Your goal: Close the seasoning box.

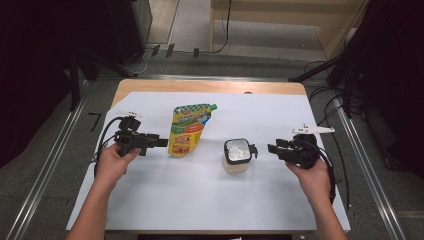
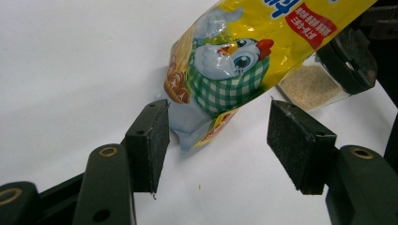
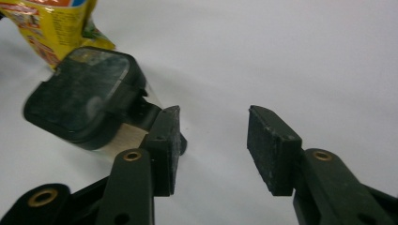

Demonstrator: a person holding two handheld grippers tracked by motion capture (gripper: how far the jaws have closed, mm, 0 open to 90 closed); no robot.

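no lifting or carrying is seen yet – both items lie on the white paper sheet [image 1: 165,200] covering the table, so most of the work is judged to be left. the yellow stand-up pouch w/ a chicken cartoon [image 1: 187,129] lies flat, left of centre. the small clear jar w/ a black flip lid [image 1: 237,155], holding a pale granular filling, stands right of centre, well apart from the pouch.

left gripper [image 1: 161,142] is held level just beside the pouch's lower edge. in the left gripper view the jaws are spread, the pouch's bottom corner [image 2: 206,117] is seen ahead, just short of the gap, and neither pad is pressed on it – nothing is gripped.

right gripper [image 1: 271,148] is held level near the jar's right side, w/ a small gap visible from above. in the right gripper view the jaws are parted w/ bare paper between them; the jar [image 3: 87,101] sits off to one side by one pad [image 3: 171,140], and contact can't be told. nothing is pinched there either.

a grasp on the pouch and on the jar is judged to be what remains.
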